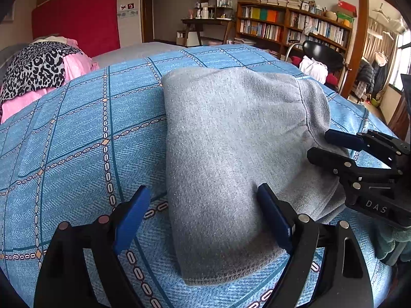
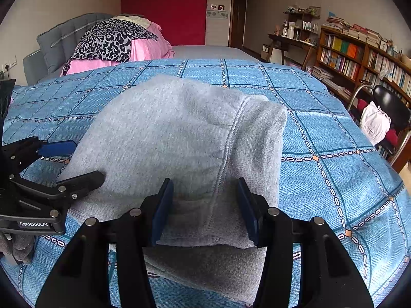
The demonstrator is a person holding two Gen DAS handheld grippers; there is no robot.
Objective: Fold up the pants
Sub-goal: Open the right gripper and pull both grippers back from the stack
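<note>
Grey sweatpants (image 1: 231, 141) (image 2: 167, 133) lie folded into a thick bundle on a blue checked bedspread (image 1: 77, 141) (image 2: 334, 128). My left gripper (image 1: 204, 218) stands wide open over the near left corner of the bundle. Its right finger rests on the cloth and its left finger is over the bedspread. The right wrist view shows that gripper (image 2: 74, 163) at the bundle's left edge. My right gripper (image 2: 205, 210) is partly open, with the stitched waistband side of the pants between its blue pads. Beside the bundle's right edge sits the same gripper (image 1: 323, 148) in the left wrist view.
A leopard-print cloth over pink bedding (image 1: 33, 69) (image 2: 108, 38) lies at the head of the bed. Beyond the bed's right side stand a black chair (image 1: 323, 51) (image 2: 390, 105) and a bookshelf (image 1: 282, 25) (image 2: 359, 56).
</note>
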